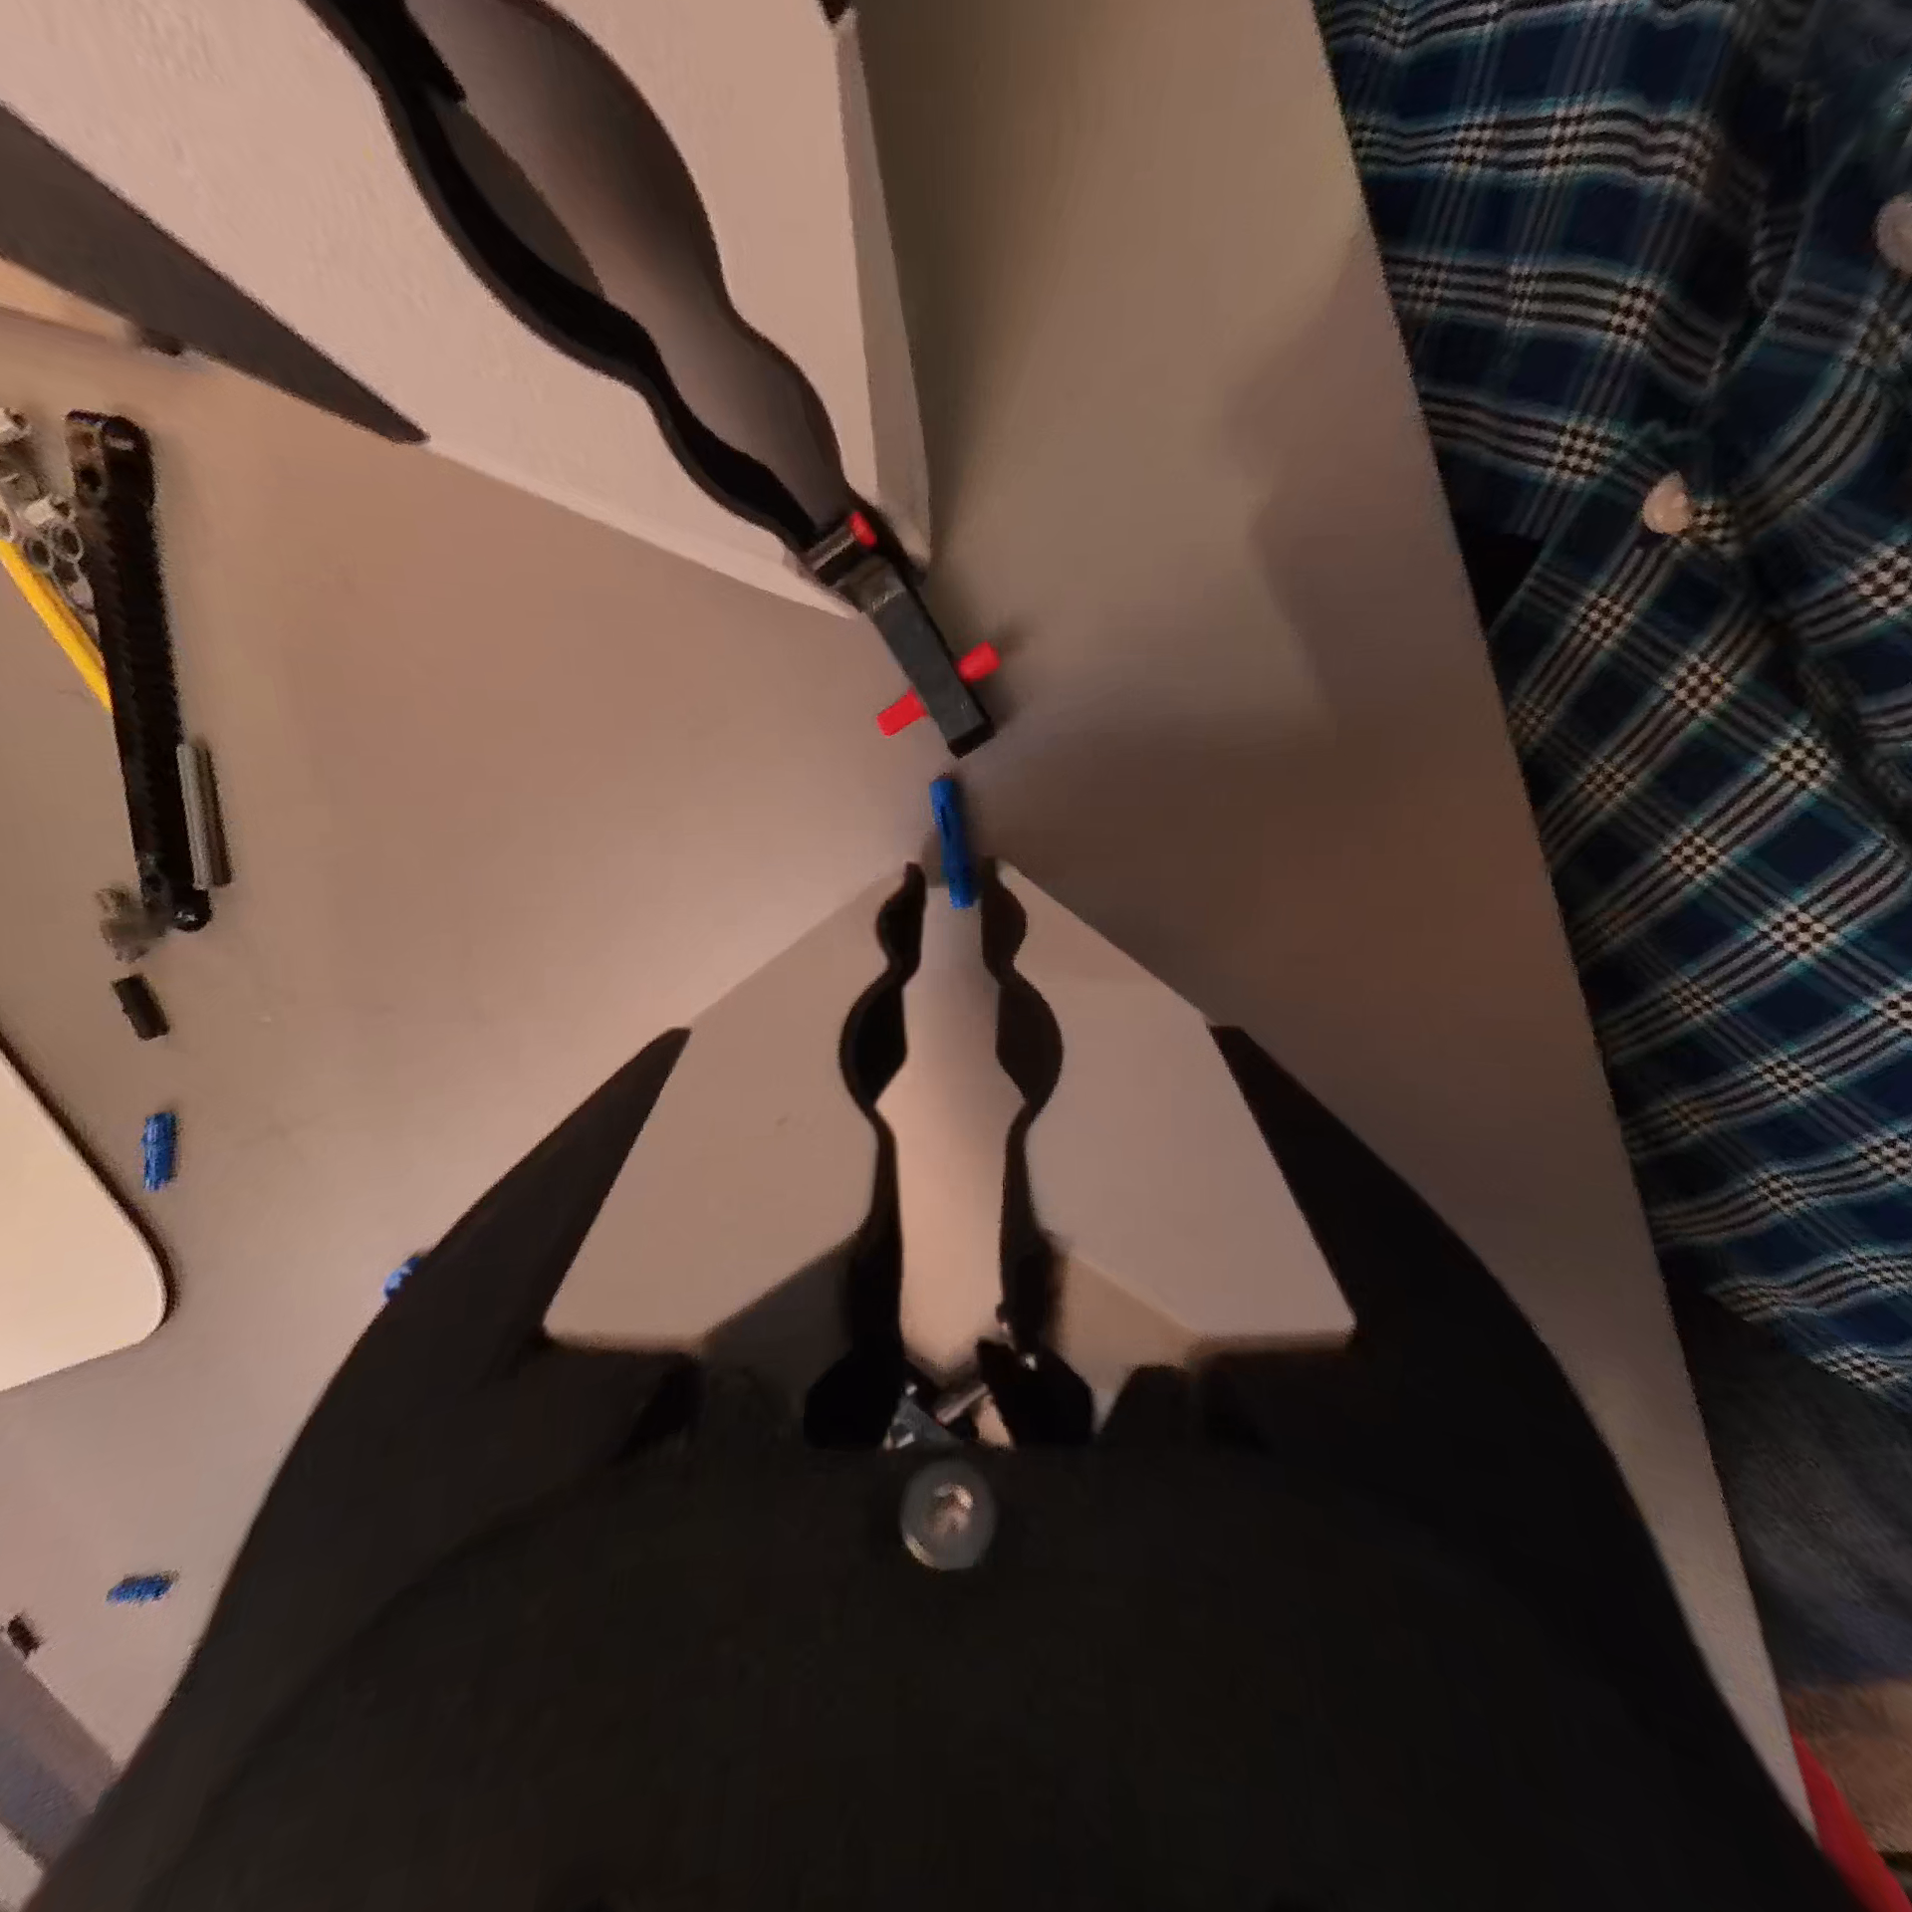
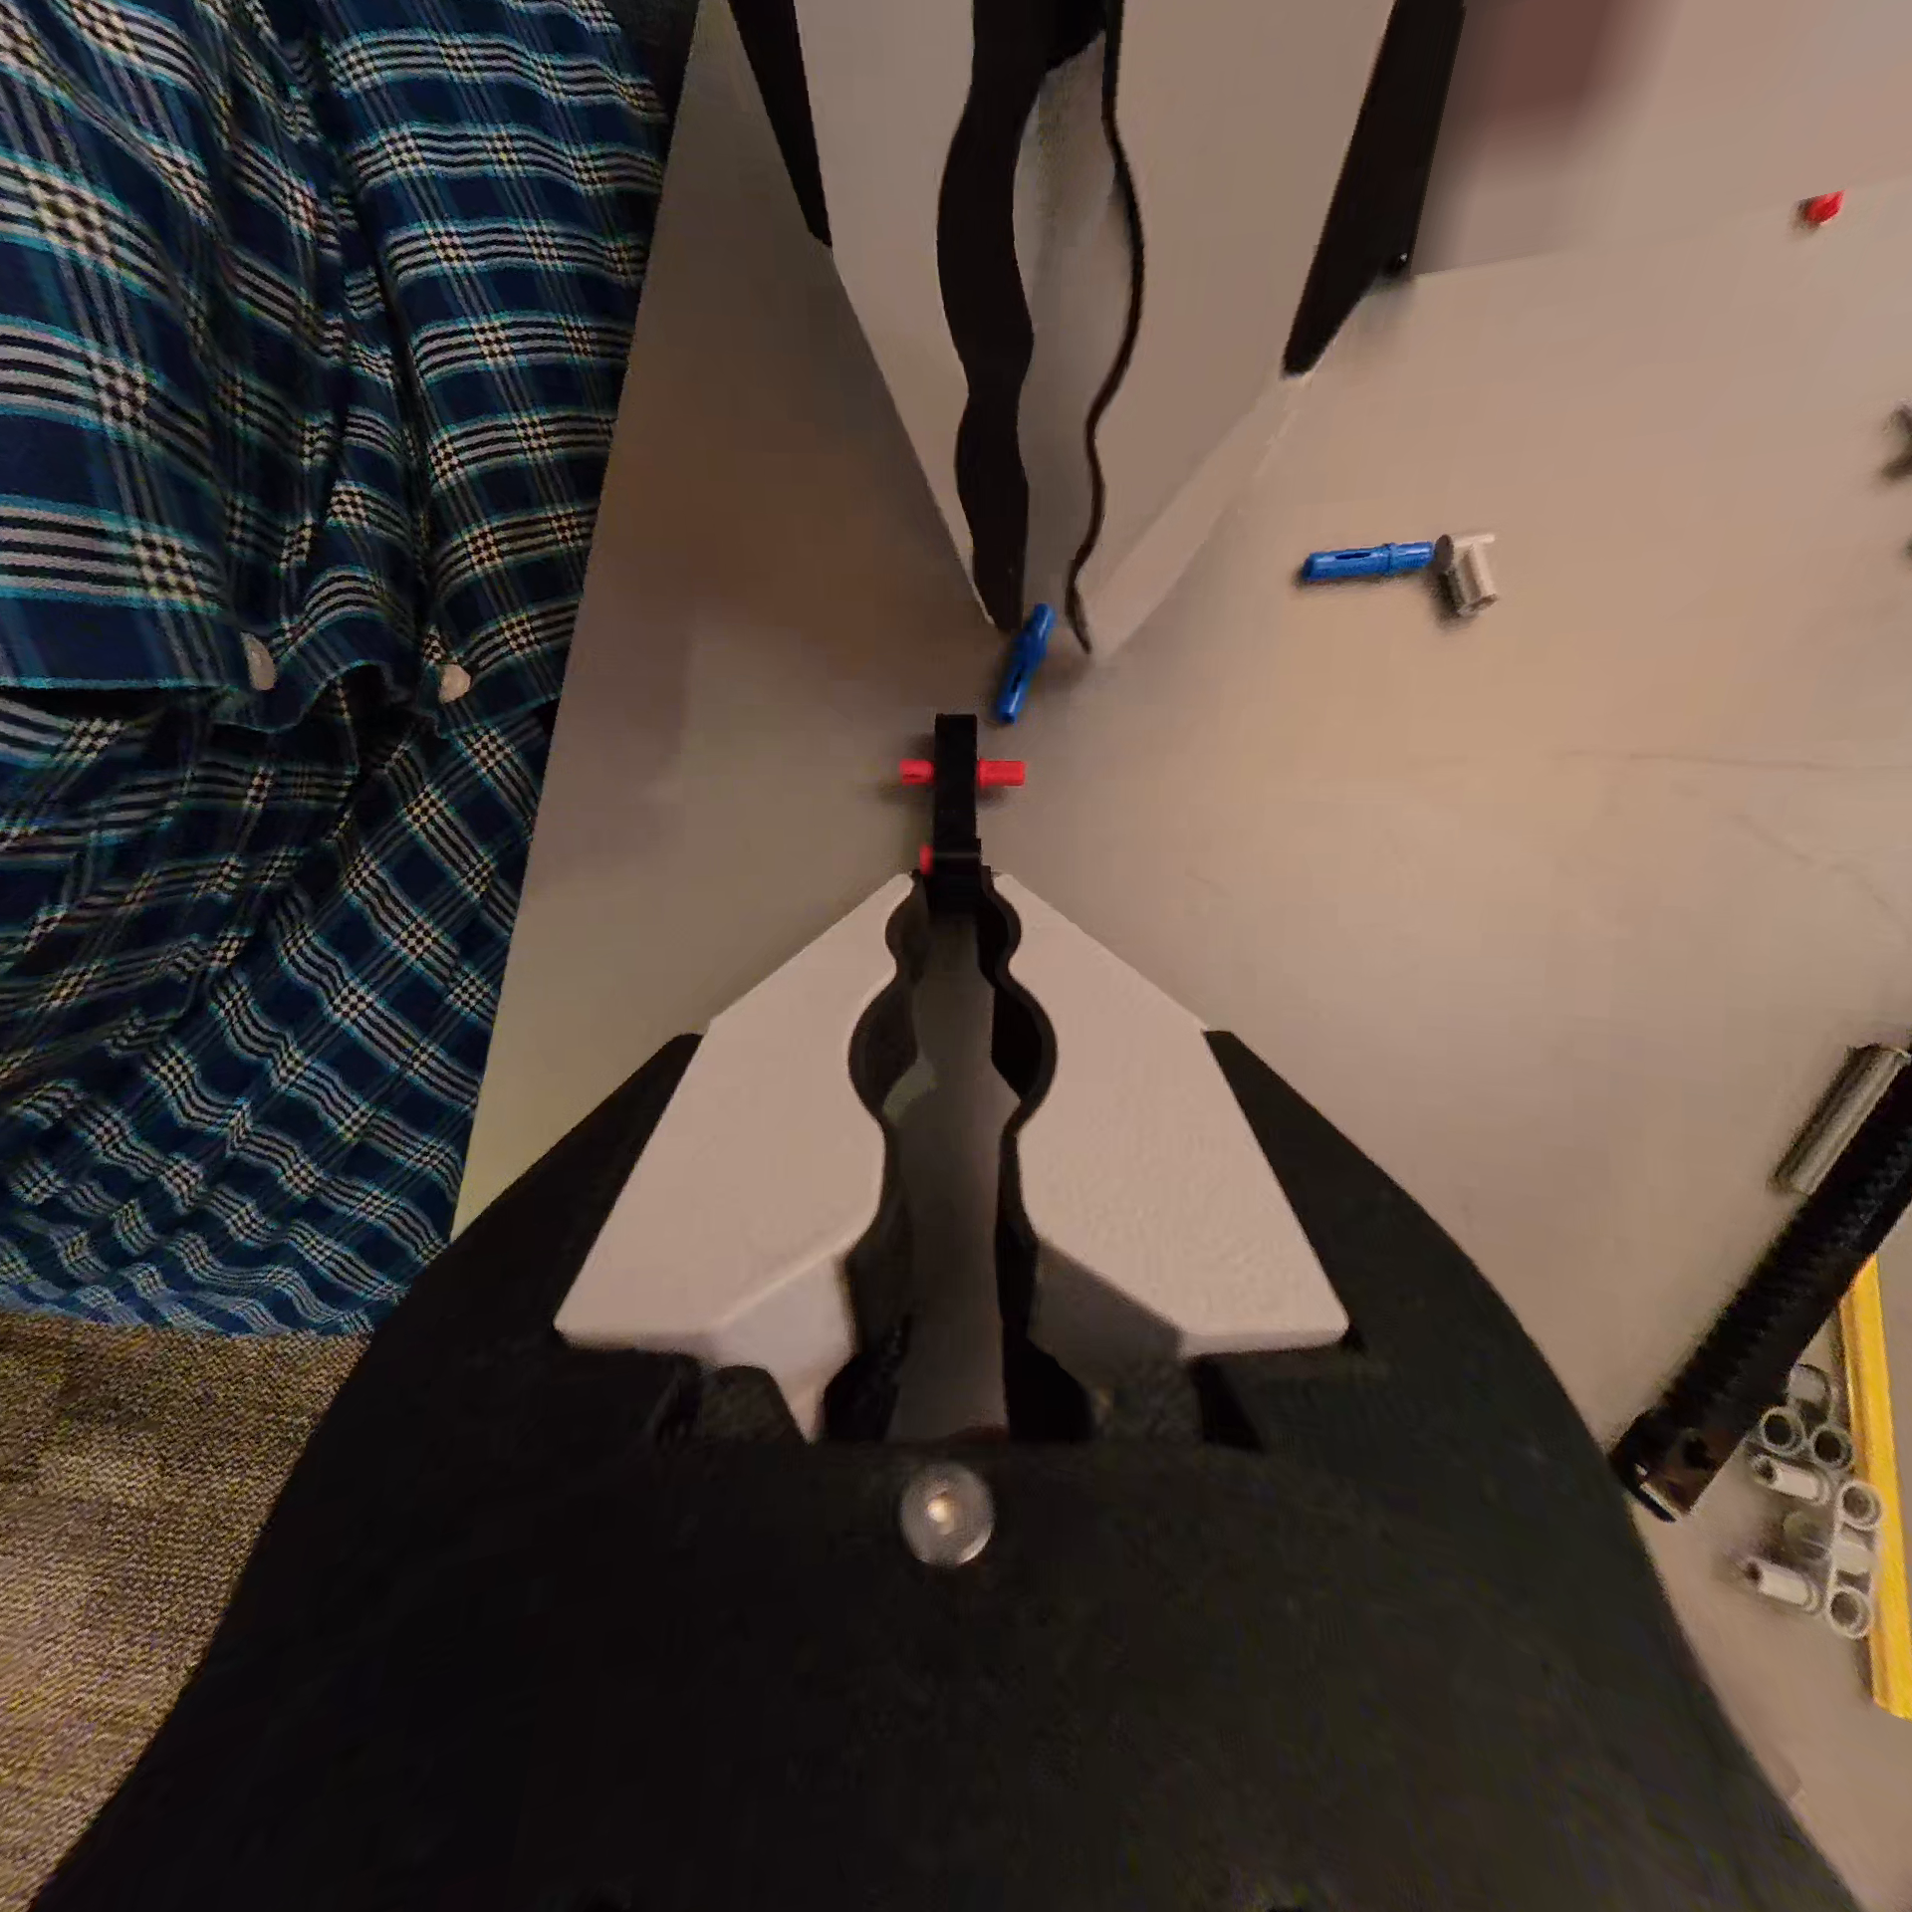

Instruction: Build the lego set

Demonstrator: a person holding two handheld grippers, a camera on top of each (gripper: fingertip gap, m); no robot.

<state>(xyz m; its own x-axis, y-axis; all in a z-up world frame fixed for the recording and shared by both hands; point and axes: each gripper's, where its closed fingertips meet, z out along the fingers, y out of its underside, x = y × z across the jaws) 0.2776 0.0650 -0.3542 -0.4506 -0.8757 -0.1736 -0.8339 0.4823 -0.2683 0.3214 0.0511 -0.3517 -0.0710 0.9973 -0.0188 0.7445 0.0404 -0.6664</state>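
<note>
Left gripper nearly closed, pinching one end of a blue pin that juts toward 12 o'clock in the left wrist view. Right gripper clamped on the near end of a short black beam, held out toward 12 o'clock in its own view, with a red pin crossing it from 9 to 3 o'clock and a second red stub by the fingertips. Both pieces held above the pale table, tips just apart, blue pin near the beam's free end.

Loose parts on the table: another blue pin touching a small grey connector at 2 o'clock in the right wrist view, a long black rack at 9 o'clock in the left view, grey connectors beside a yellow piece at 4 o'clock.

Likely light, stiff, smooth plastic; small enough to twist or pop free under a shallow pinch. Best held across the pin's rear half, leaving the front clear for insertion; beam gripped away from the target hole. Friction fit probably calls for a straight, aligned push.
</note>
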